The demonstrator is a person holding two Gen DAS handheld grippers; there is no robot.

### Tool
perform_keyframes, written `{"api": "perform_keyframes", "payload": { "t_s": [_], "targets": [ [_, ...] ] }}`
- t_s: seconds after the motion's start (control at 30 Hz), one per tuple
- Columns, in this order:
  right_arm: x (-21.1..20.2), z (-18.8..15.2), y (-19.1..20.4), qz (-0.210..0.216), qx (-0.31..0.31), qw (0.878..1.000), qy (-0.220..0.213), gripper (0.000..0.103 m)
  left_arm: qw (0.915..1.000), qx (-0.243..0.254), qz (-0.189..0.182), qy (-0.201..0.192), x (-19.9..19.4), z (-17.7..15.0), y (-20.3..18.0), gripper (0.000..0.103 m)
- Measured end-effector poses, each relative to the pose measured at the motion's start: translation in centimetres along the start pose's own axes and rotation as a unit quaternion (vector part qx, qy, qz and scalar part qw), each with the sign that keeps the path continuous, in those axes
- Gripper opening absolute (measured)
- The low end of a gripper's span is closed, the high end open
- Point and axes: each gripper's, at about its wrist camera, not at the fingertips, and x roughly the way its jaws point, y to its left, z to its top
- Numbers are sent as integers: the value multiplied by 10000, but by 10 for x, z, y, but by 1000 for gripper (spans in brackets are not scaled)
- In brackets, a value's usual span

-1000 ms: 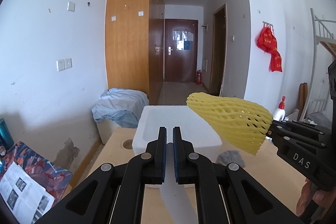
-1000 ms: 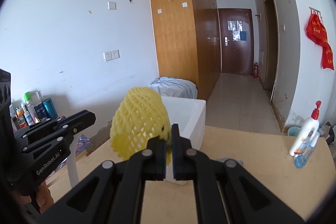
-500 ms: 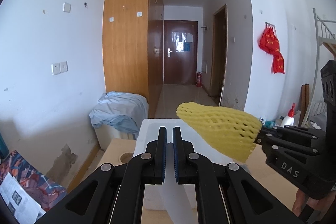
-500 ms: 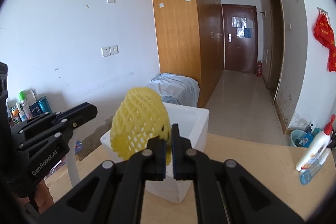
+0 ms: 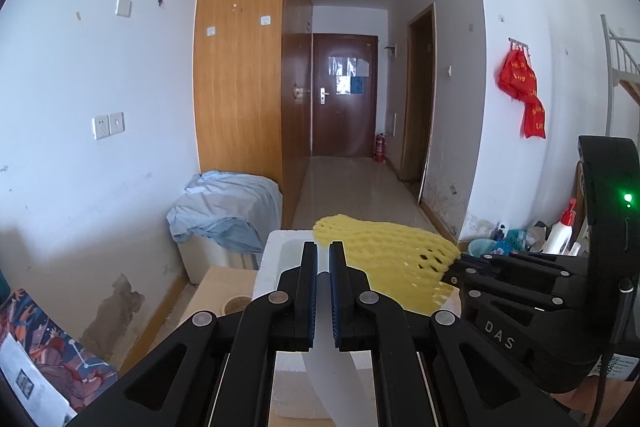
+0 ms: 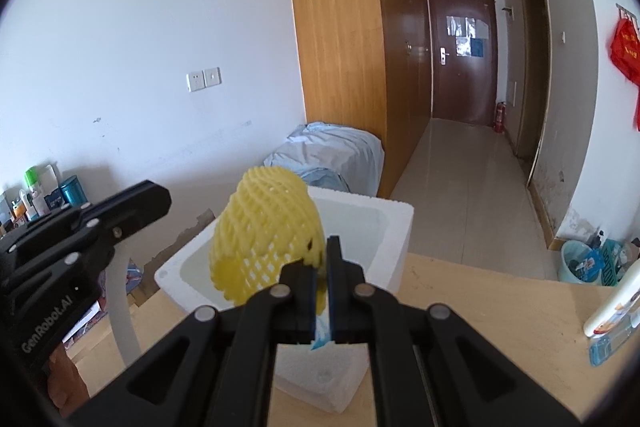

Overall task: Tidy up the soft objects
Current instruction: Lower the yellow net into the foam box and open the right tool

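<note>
From the left wrist, our left hand-held gripper [image 5: 323, 259] is clenched on a white foam sheet [image 5: 334, 383], while the yellow foam net [image 5: 380, 259] hangs over the white foam box [image 5: 269, 267]. From the right wrist, our right hand-held gripper [image 6: 322, 269] pinches that net above the box on the wooden surface [image 6: 480, 311]; we judge releasing comes next, in a white-walled room.
</note>
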Motion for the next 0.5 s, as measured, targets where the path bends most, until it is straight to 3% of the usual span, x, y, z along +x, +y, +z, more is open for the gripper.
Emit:
{"api": "perform_keyframes", "payload": {
  "t_s": [0.23, 0.27, 0.37, 0.4, 0.5],
  "targets": [
    [4, -1, -4, 59, 100, 9999, 112, 10, 10000, -4, 24, 41, 5, 0, 2, 6],
    [4, -2, -5, 55, 134, 9998, 124, 19, 10000, -17, 28, 47, 6, 0, 3, 6],
    [6, -2, -5, -48, 150, 9996, 221, 66, 10000, -13, 40, 58, 6, -1, 2, 6],
    [5, -2, -4, -73, 134, 9996, 233, 75, 10000, -14, 44, 63, 6, -1, 2, 6],
    [-3, -3, 0, -261, 52, 9996, 5, 78, 10000, -23, 47, 80, 7, -3, 2, 6]
  ]
}}
